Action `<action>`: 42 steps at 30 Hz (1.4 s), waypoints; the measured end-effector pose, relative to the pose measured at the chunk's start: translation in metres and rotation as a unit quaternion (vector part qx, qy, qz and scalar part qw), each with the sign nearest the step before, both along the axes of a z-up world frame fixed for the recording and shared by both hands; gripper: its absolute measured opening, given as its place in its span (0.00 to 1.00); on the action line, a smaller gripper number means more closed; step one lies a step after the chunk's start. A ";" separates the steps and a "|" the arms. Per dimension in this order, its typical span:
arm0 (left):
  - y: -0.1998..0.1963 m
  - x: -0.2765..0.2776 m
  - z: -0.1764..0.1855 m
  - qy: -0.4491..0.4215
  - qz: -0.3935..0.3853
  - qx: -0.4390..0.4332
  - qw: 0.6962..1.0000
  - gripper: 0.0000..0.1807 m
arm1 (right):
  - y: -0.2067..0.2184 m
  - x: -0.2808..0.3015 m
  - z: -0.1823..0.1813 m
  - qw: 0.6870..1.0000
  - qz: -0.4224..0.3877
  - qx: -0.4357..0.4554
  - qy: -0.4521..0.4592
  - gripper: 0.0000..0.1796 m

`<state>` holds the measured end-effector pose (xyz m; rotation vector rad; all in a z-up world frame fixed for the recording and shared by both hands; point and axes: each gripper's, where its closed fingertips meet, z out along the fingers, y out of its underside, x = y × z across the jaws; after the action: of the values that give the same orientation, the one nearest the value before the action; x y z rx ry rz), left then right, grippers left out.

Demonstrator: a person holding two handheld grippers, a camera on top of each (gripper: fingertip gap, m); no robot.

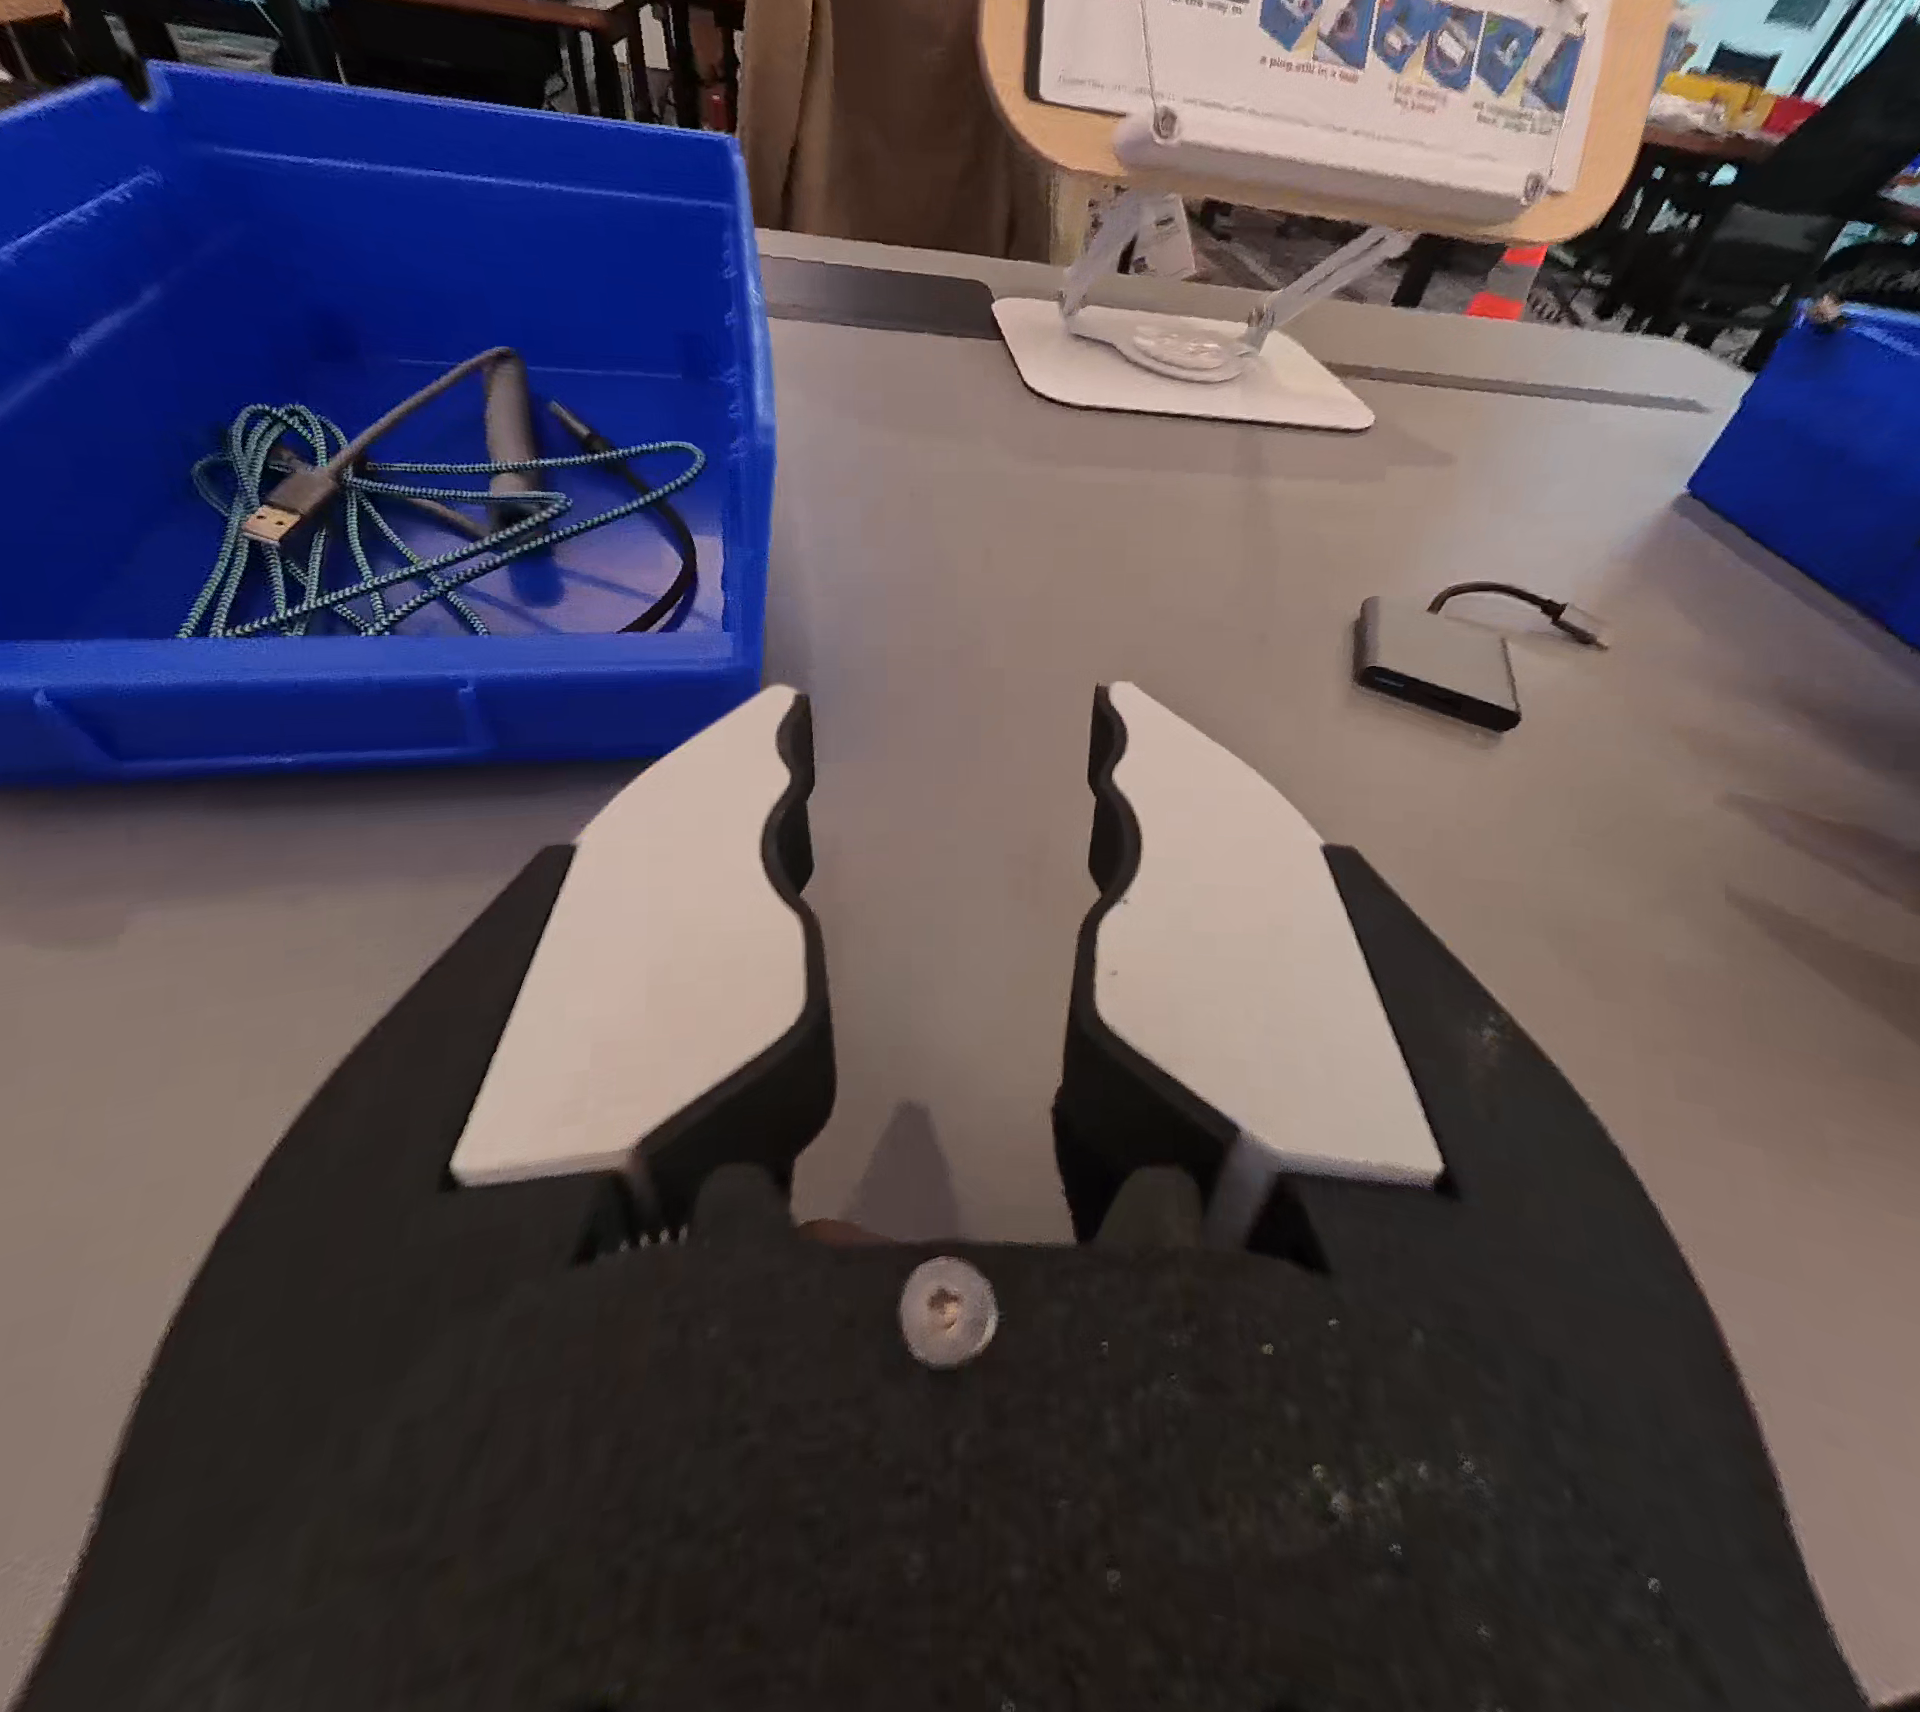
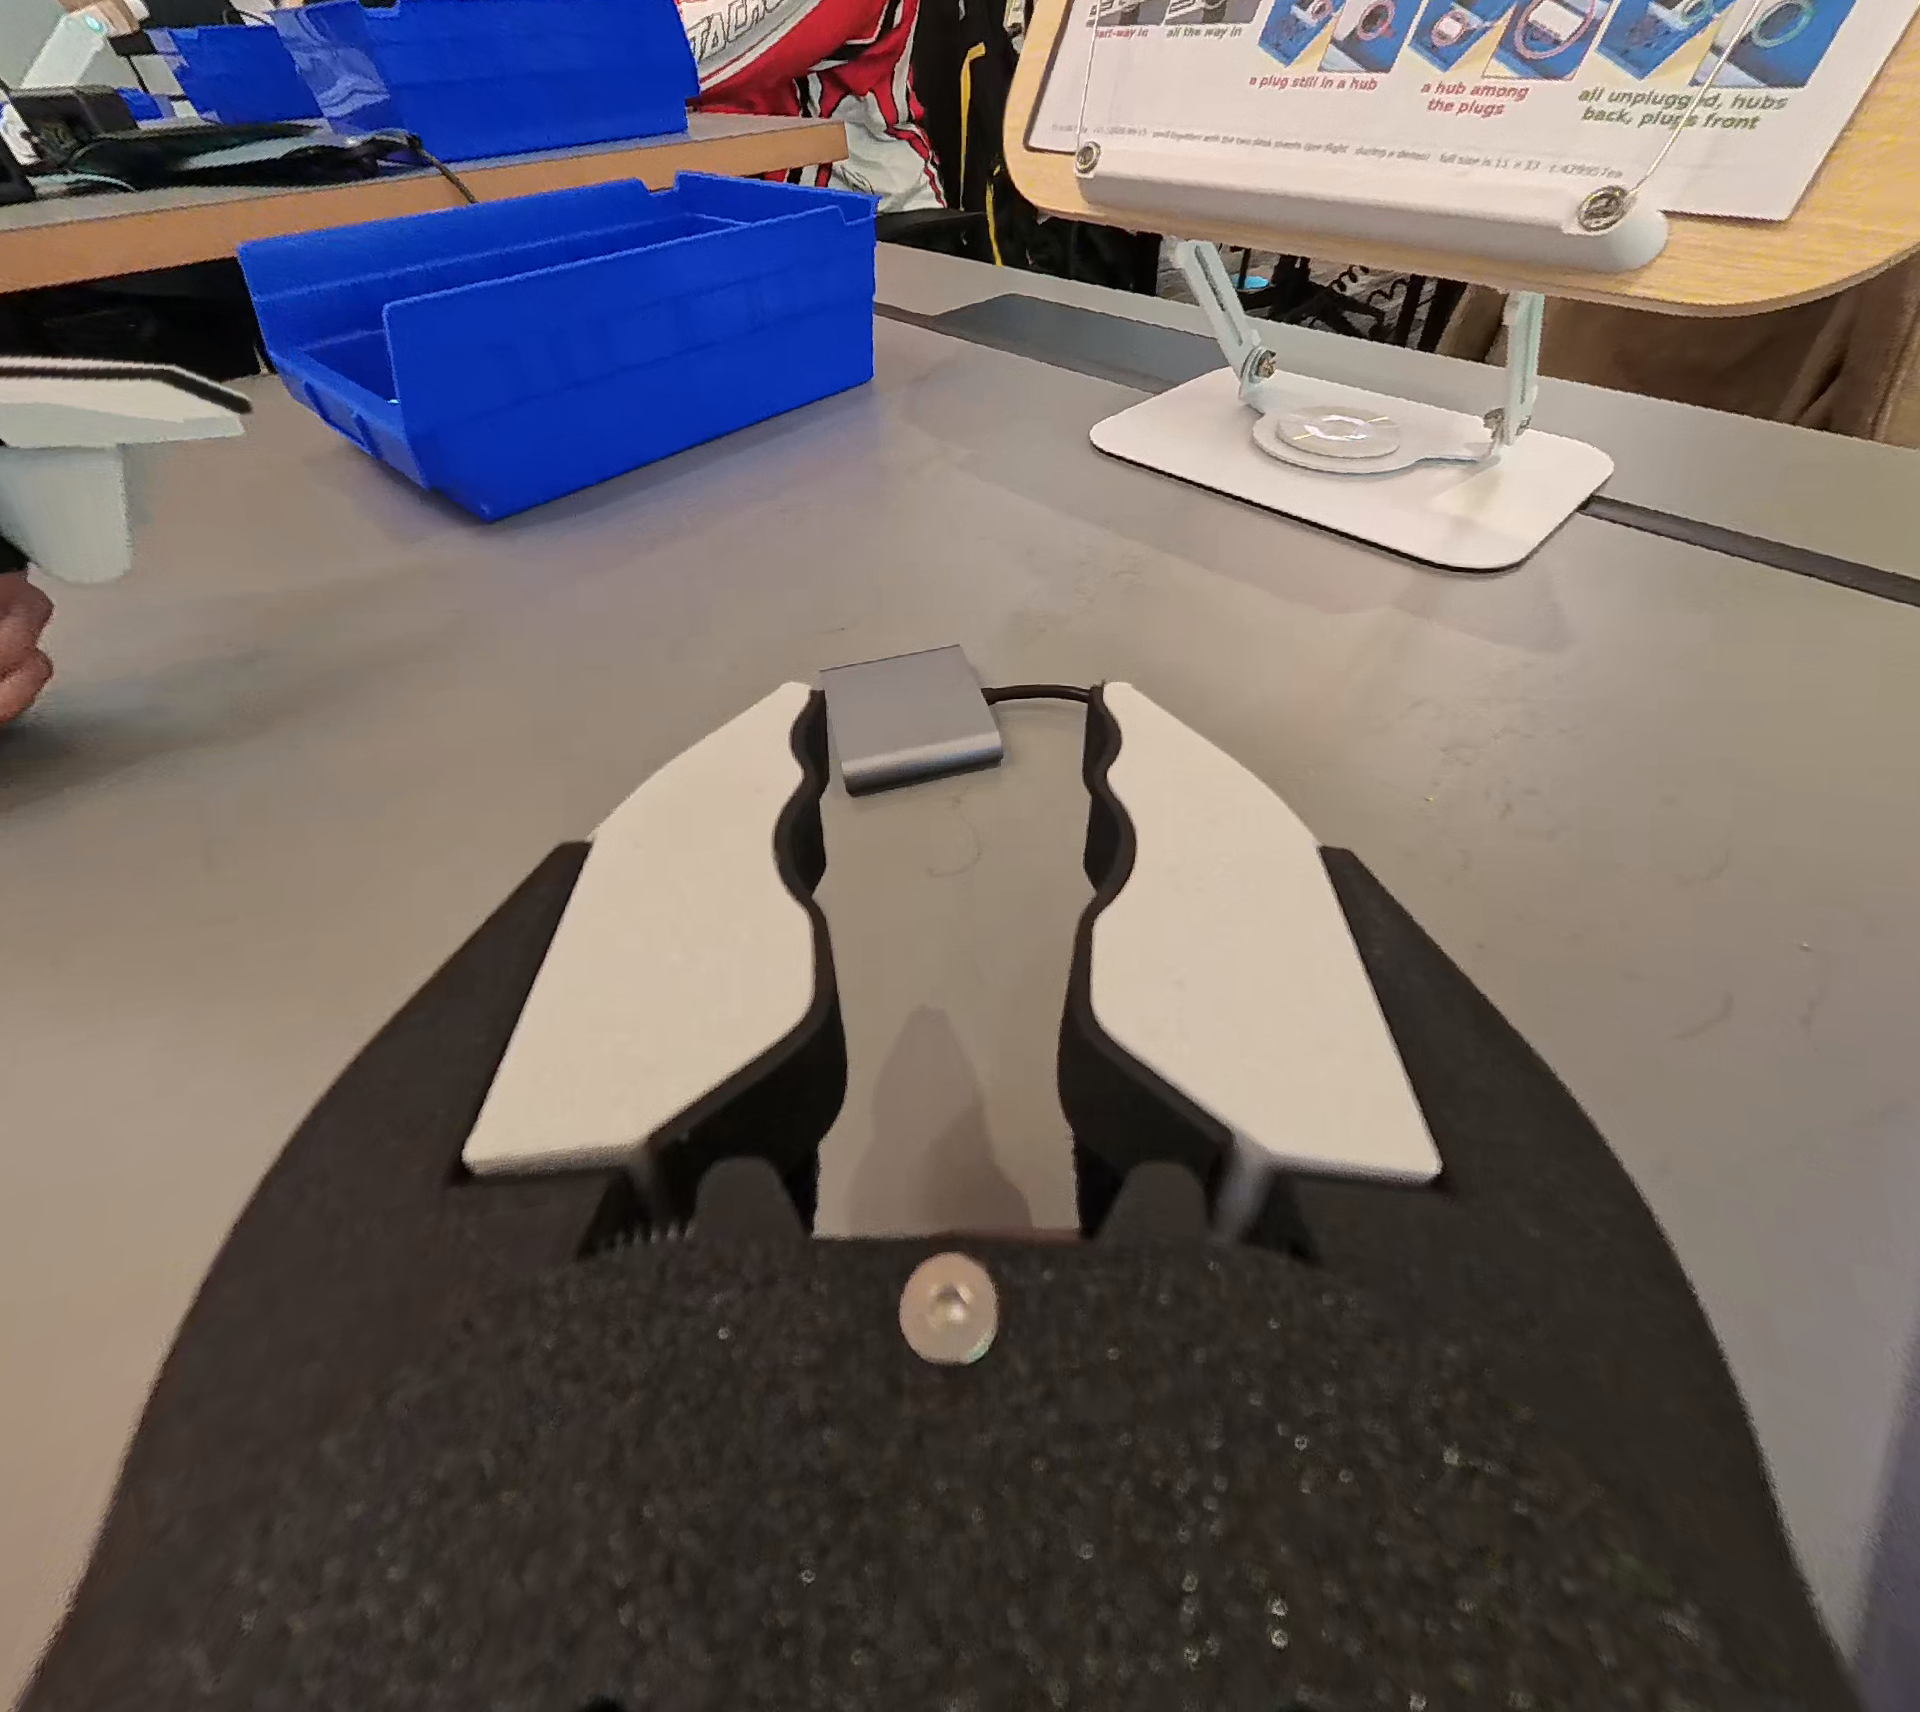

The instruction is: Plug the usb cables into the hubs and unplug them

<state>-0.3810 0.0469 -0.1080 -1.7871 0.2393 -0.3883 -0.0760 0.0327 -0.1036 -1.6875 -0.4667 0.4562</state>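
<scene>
A plain grey tabletop (image 2: 416,810) carries everything here, matte and smooth, with a darker strip running across it behind the stand's base. The landmark is the grey USB hub (image 2: 909,717), a small flat block lying on the tabletop with a short black lead curling off its far side.

The right gripper (image 2: 948,706) hangs just short of the hub with its jaws spread apart and nothing between them; the hub's near end shows in the gap between the fingertips, and whether it touches the left fingertip cannot be told. The left gripper (image 1: 948,706) is well to the left of the hub, likewise released and empty, over bare tabletop.

Left of the hub, at the tabletop's edge, sits a blue bin (image 1: 748,457). Inside it lie the usb cables (image 1: 416,509): a teal braided one in loose loops, a grey one with its metal plug showing, and a black one, all tangled together. Right of the hub, part of another blue bin (image 1: 1808,467) enters the left wrist view.

Beyond the hub stands a wooden board on a white stand (image 2: 1351,457), with a printed instruction sheet (image 2: 1455,0) clipped to it.

The room behind is a busy workshop: a second bench beyond the hub with more blue bins (image 2: 520,62) on it, a person in a red and white jersey (image 2: 790,0) behind that bench, and shelves and dark equipment further back.
</scene>
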 end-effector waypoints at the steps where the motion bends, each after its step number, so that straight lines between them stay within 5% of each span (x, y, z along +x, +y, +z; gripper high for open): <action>1: 0.000 -0.004 0.002 -0.011 0.005 0.003 1.000 0.27 | 0.000 0.000 0.000 1.000 0.000 0.001 -0.003 0.26; 29: 0.015 -0.015 0.008 0.015 -0.003 -0.026 1.000 0.24 | 0.002 0.000 -0.002 1.000 0.002 -0.011 0.006 0.26; 36: 0.132 -0.078 0.078 0.144 -0.024 -0.136 0.980 0.29 | 0.000 -0.004 -0.003 1.000 0.011 -0.015 0.006 0.26; 42: 0.249 -0.089 -0.013 0.247 -0.027 -0.364 0.898 0.33 | -0.001 -0.006 -0.003 1.000 0.014 -0.009 -0.005 0.26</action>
<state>-0.4702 0.2957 -0.1212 -2.6163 0.5552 -0.0382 -0.0821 0.0317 -0.1069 -1.7028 -0.4953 0.4751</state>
